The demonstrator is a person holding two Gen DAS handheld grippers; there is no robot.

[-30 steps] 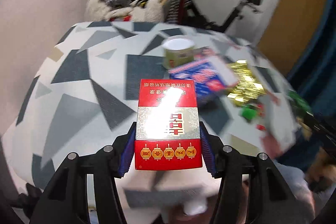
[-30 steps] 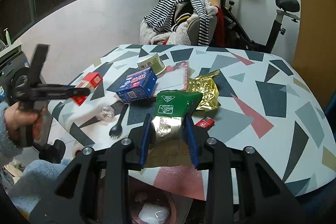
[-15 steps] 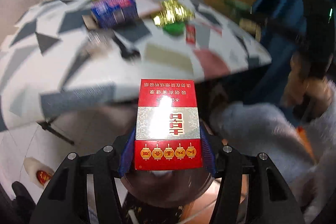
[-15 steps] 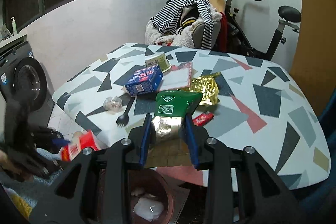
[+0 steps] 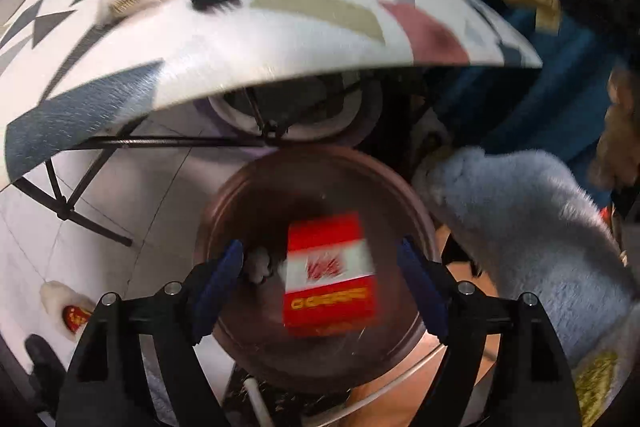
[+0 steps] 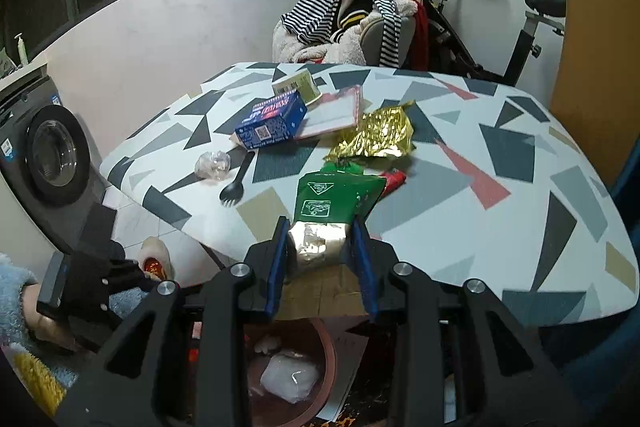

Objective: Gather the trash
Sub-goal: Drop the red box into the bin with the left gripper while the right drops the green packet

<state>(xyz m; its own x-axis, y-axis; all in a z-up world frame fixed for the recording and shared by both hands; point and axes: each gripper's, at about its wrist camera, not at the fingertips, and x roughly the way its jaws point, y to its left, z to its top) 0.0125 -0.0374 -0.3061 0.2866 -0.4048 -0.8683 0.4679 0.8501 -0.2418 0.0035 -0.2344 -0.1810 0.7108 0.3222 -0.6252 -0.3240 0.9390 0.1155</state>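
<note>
My left gripper [image 5: 320, 255] hangs over a round brown bin [image 5: 240, 195] on the floor beside the table. Its jaws are opening, and the pads stand clear of the red and white box [image 5: 328, 271], which shows blurred below them inside the bin. My right gripper [image 6: 320, 231] is at the table's near edge, shut on the silver end of a green packet [image 6: 332, 195]. The same bin [image 6: 330, 347] lies under it with a white wad inside. Still on the patterned table [image 6: 500, 227] are a blue box [image 6: 272, 119], a gold wrapper [image 6: 376, 135], a black fork [image 6: 238, 179] and crumpled clear plastic [image 6: 212, 165].
A washing machine [image 6: 52, 155] stands left of the table. Behind it are a chair piled with clothes [image 6: 348, 23] and an exercise bike [image 6: 520, 19]. A slipper [image 5: 68, 307] lies on the tiled floor, and a fluffy blue sleeve [image 5: 520, 219] is right of the bin.
The left gripper swung off the table and down over the bin, then its jaws spread and the red box dropped out. The right gripper kept its hold and edged slightly forward.
</note>
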